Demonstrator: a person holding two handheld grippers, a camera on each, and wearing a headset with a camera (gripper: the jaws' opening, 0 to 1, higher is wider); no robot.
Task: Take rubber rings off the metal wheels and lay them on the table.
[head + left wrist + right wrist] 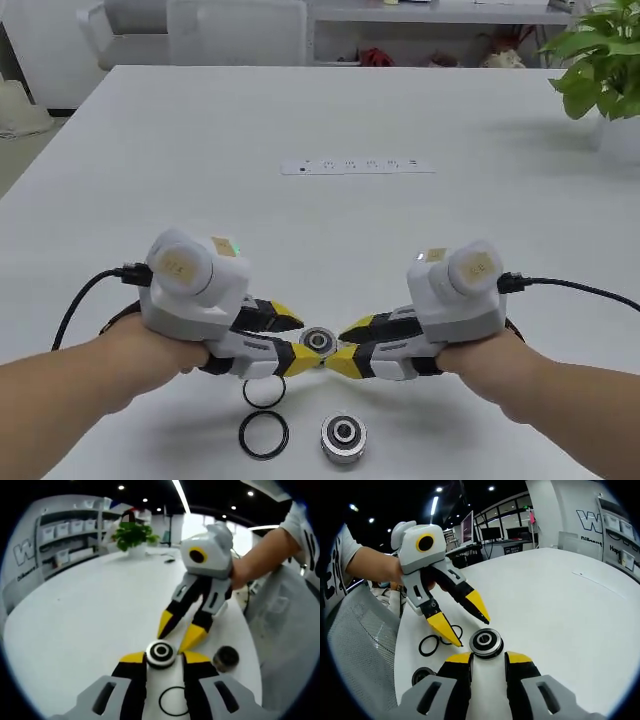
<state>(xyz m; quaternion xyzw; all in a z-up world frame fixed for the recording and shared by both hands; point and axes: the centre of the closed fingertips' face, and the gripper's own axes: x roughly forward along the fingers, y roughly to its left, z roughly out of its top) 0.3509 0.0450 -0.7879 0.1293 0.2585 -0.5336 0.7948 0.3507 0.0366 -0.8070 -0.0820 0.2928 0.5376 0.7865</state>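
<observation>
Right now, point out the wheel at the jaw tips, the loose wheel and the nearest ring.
Wheel at the jaw tips (318, 340): head view, its hub.
Loose wheel (343, 438): head view, its top face.
Nearest ring (241, 434): head view, its left edge.

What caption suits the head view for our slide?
Left gripper and right gripper meet at a metal wheel near two rubber rings and another wheel.

We see a smooth, matt white table (330, 110), thin matt black rubber rings (264, 434), shiny metal wheels (343, 438), and smooth, slightly glossy plastic shells on the left gripper (308, 340) and right gripper (336, 346).
</observation>
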